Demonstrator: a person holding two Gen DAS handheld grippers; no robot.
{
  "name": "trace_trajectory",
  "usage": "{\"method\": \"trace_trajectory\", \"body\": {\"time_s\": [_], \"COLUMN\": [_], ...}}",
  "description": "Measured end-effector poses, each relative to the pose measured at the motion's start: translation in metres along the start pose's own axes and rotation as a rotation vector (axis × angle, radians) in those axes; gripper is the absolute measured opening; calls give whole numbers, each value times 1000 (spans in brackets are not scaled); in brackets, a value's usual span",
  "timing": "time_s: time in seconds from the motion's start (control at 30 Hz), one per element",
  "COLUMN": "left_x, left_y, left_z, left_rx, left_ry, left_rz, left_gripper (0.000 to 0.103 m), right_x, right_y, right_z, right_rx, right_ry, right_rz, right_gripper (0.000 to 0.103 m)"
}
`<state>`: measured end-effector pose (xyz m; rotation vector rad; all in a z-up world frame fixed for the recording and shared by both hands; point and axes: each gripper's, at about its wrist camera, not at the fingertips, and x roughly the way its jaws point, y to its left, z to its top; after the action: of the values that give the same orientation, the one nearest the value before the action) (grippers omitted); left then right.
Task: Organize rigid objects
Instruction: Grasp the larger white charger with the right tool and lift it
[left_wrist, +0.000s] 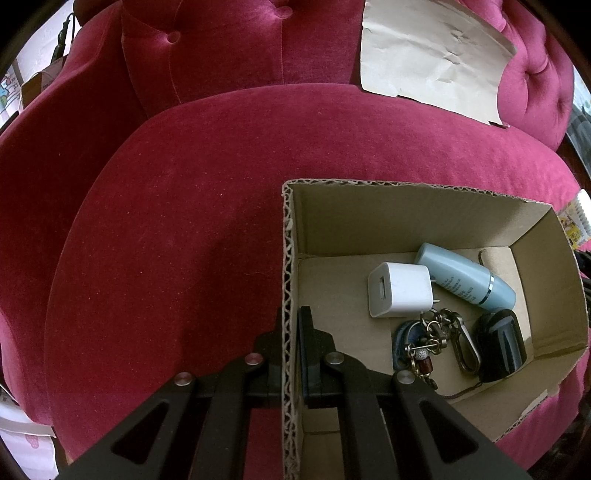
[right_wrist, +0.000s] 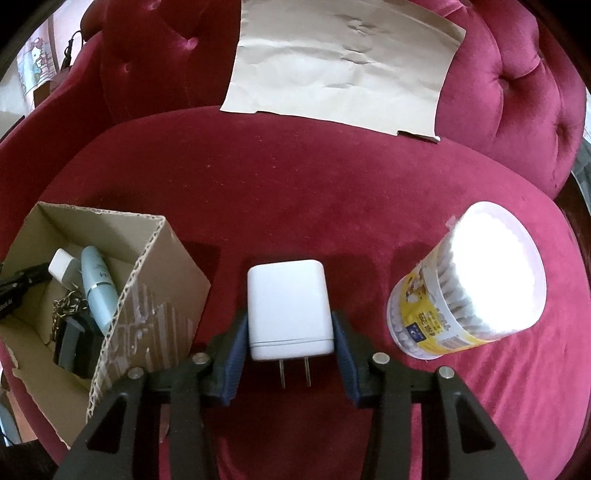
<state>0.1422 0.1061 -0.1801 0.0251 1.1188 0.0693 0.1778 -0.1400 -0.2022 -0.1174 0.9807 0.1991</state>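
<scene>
My left gripper (left_wrist: 290, 332) is shut on the left wall of an open cardboard box (left_wrist: 288, 258) on a red velvet sofa. The box holds a small white charger (left_wrist: 400, 290), a pale blue tube (left_wrist: 465, 277), a keychain (left_wrist: 428, 339) and a black device (left_wrist: 502, 345). In the right wrist view my right gripper (right_wrist: 290, 332) is closed around a larger white plug adapter (right_wrist: 288, 308), prongs pointing toward the camera, just above the seat. The box (right_wrist: 162, 295) stands to its left.
A clear tub of cotton swabs (right_wrist: 469, 288) stands on the seat to the right of the adapter. A creased sheet of brown paper (right_wrist: 340, 62) leans against the tufted sofa back. The sofa arm rises at the left (left_wrist: 44, 166).
</scene>
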Motion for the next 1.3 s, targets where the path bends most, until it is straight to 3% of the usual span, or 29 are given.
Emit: {"method": "trace_trajectory", "body": {"time_s": [1.3], "left_x": [0], "left_y": [2], "left_z": [0], "left_rx": [-1], "left_ry": [-5], "left_rz": [-2], "left_gripper": [4], "right_x": [-66], "right_y": [10], "right_z": [19], "right_rx": [33], "right_ry": [-38], "right_rz": [-38], "right_gripper": [46]}}
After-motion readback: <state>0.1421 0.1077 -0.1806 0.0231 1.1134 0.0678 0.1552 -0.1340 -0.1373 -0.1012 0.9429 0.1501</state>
